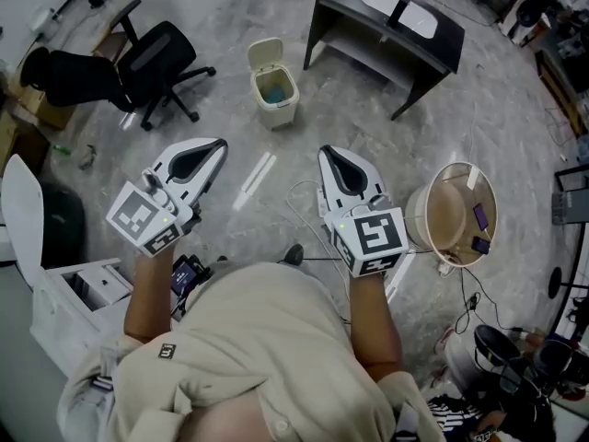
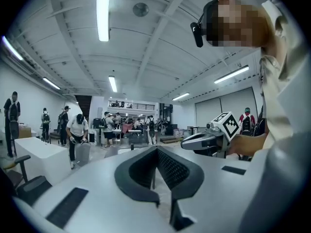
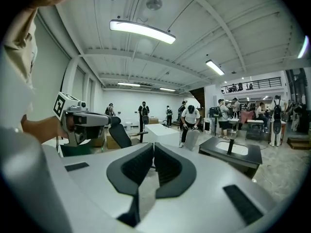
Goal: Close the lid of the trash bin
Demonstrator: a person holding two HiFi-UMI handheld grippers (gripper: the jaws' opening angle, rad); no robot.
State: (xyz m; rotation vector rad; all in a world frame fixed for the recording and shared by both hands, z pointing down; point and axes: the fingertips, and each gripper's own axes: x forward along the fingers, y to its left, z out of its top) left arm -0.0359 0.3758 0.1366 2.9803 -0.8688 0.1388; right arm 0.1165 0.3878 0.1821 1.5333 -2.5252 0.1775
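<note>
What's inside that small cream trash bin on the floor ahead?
The lid stands open, so the trash bin shows a dark inside with a teal thing lying in it. What that is cannot be told, and the bin's walls cover anything lower down.

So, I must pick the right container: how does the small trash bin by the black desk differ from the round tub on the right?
The trash bin is squarish, its hinged lid standing open; the round tub shows no lid. The trash bin looks narrower than the round tub. The trash bin stands farther ahead, the round tub nearer the person. Both are pale and open-topped.
</note>
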